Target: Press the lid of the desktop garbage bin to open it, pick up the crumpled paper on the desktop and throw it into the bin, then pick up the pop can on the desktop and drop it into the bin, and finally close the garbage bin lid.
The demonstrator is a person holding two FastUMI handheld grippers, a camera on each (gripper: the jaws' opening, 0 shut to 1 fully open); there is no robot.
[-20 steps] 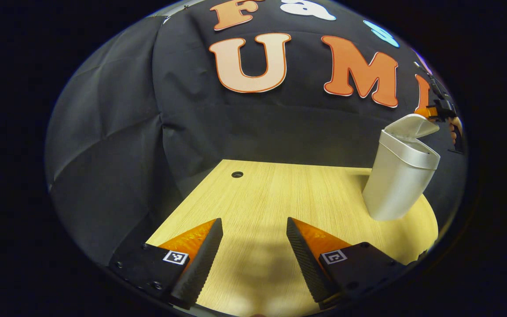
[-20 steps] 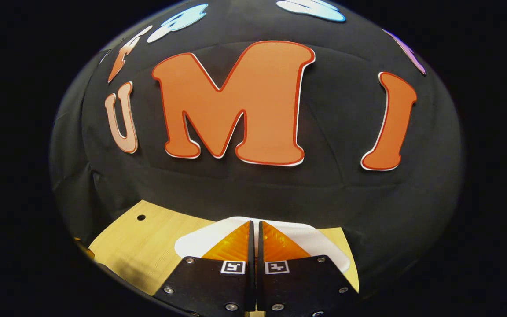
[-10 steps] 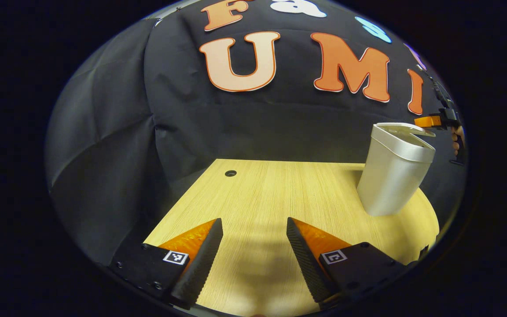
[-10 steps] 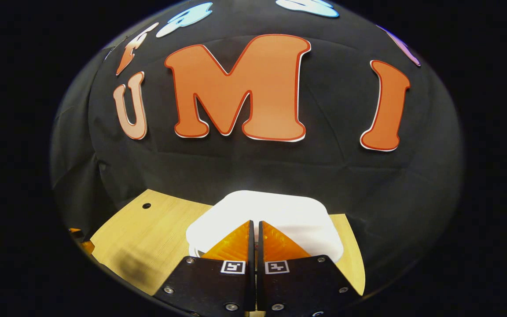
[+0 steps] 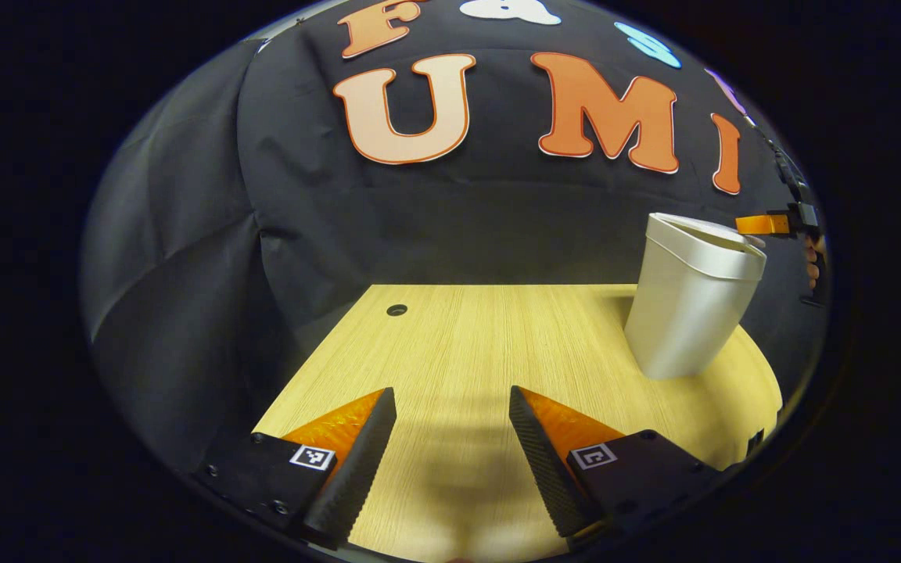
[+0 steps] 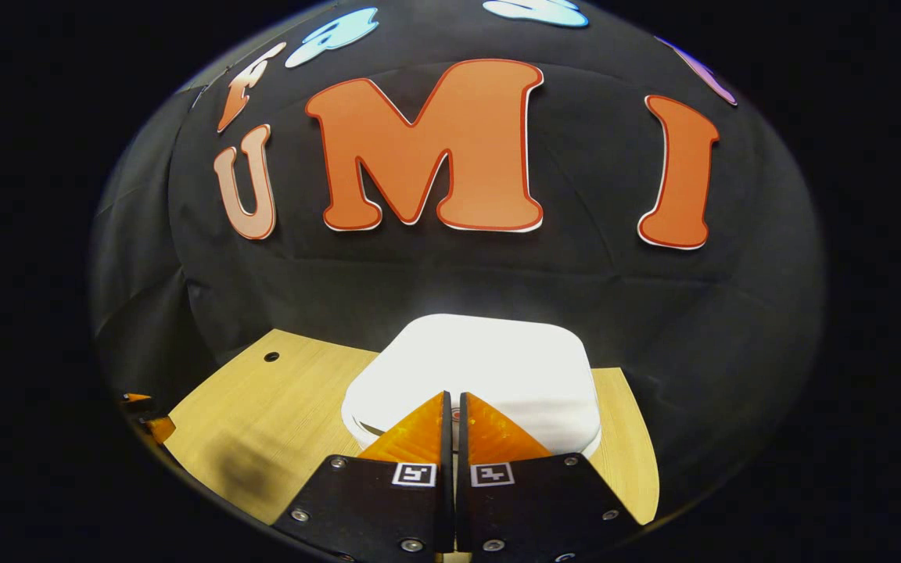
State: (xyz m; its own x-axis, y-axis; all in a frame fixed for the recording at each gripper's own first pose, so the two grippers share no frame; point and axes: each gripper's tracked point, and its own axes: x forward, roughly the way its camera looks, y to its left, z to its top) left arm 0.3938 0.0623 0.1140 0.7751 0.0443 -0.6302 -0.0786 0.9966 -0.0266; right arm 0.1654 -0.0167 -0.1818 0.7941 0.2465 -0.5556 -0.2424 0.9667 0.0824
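In the left gripper view the left gripper hovers low over the near part of the wooden desk, its two fingers spread well apart with bare wood between them and nothing held. The white garbage bin stands upright on the right side of the desk, toward the far edge, close to the black cloth wall. Its lid lies down flat, or nearly flat, on the rim. At the far right of that view the right gripper reaches in level with the top of the bin, its tip at the lid's right edge, with part of a hand behind it. In the right gripper view the right gripper has its fingers pressed together with only a thin slit between them, holding nothing, and their tips sit on or just above the near edge of the white lid; contact cannot be told for sure. A small round hole marks the far left of the desk. The crumpled paper and the pop can cannot be made out, so their place cannot be told
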